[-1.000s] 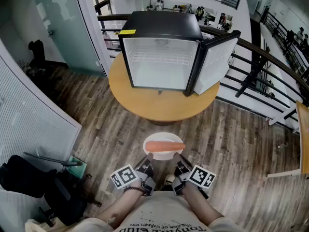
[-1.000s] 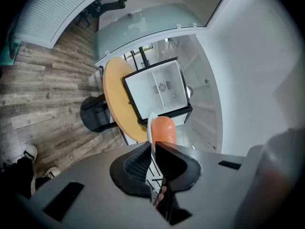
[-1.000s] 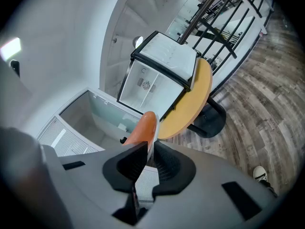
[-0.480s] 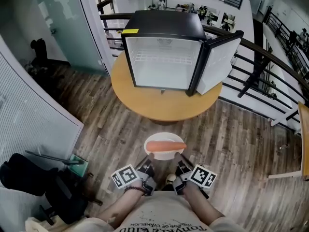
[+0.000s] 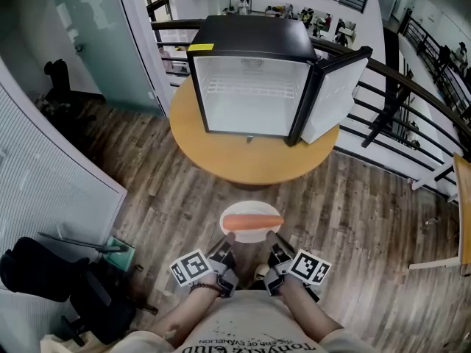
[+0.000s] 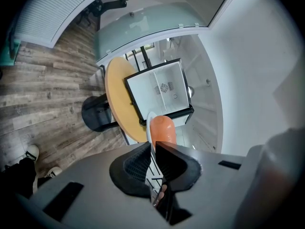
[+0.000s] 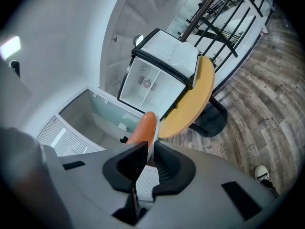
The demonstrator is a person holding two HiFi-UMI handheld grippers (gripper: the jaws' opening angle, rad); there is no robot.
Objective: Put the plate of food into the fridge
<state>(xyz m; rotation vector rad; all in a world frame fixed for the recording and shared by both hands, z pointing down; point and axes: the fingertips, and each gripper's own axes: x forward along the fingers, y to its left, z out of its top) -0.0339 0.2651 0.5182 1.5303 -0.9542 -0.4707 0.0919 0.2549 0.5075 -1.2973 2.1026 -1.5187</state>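
1. While the plate (image 5: 249,238) with its long orange food (image 5: 252,222) hangs in the air over the wooden floor (image 5: 176,204), it is still well short of the fridge (image 5: 250,46). No part of it has reached the round counter (image 5: 221,157) yet.
2. The pick-up looks done, since the plate is held from both near sides.
   - The left gripper (image 5: 227,244) has its jaws narrow, nipped on the plate's near-left rim.
   - The right gripper (image 5: 271,243) has its jaws just as narrow on the near-right rim.
   - Each gripper view shows the thin white rim caught between the dark pads, with the food lying just beyond.
3. The fridge stands on the counter with its door (image 5: 333,98) swung wide to the right. Its white inside looks bare, apart from a wire shelf (image 5: 246,88) high up. I judge that opening it needs no further work.
4. Most of the task is still to do:
   - carry the plate forward over the counter's edge, kept level so the food does not roll;
   - slide it into the compartment and set it down;
   - part both jaws and draw the grippers back out.
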